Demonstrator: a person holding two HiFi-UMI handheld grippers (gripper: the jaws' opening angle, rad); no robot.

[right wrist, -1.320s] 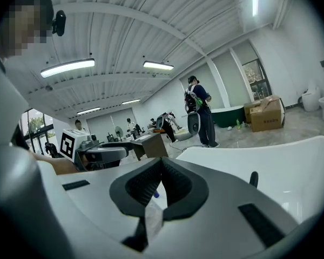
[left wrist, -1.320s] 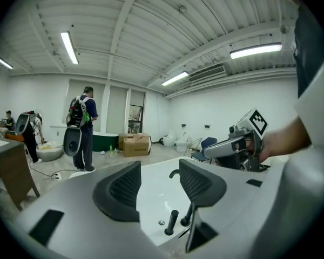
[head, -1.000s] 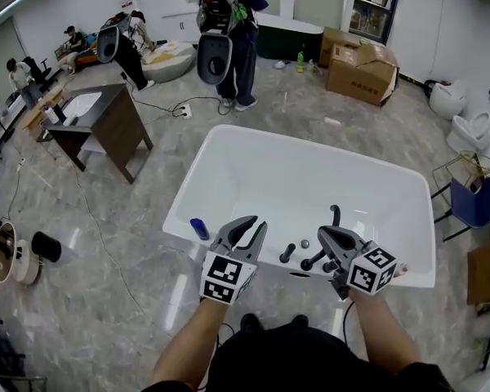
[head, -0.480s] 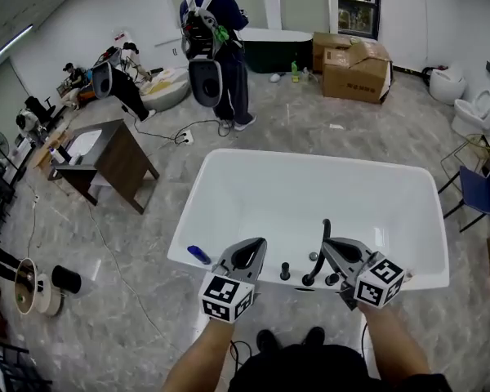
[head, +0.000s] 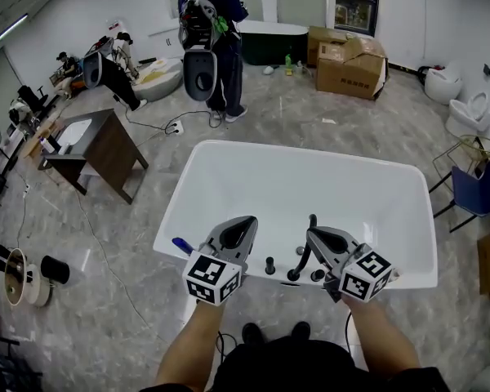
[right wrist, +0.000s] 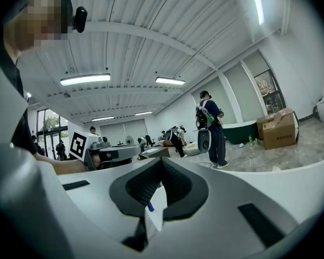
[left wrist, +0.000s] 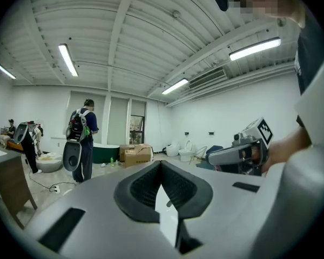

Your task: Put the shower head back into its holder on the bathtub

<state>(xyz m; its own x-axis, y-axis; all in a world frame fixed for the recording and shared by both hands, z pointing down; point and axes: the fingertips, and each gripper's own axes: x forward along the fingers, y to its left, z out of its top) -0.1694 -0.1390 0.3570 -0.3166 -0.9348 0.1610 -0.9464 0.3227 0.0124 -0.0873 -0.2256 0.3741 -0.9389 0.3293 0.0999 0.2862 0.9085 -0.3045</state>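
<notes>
The white bathtub [head: 229,166] lies below me in the head view. On its near rim stand black fittings: a slim curved black piece [head: 305,250] that may be the shower head, and a small knob [head: 269,265]; which piece is the holder I cannot tell. My left gripper [head: 247,220] hovers over the rim left of the fittings, jaws together and empty [left wrist: 161,163]. My right gripper [head: 312,233] hangs just right of the curved piece, its jaws also met at the tips with nothing between them [right wrist: 162,162]. Each gripper shows in the other's view: right gripper [left wrist: 232,154], left gripper [right wrist: 116,154].
A small blue object [head: 180,245] lies on the rim at the left. A person with a backpack [head: 204,31] stands beyond the tub. A wooden table [head: 98,149] is at the left, cardboard boxes [head: 351,64] at the back, a blue chair [head: 482,194] and toilets [head: 474,113] at the right.
The left jaws stood apart a second ago and are now together. Both grippers have drifted slightly up and left over the rim, and the head view has shifted.
</notes>
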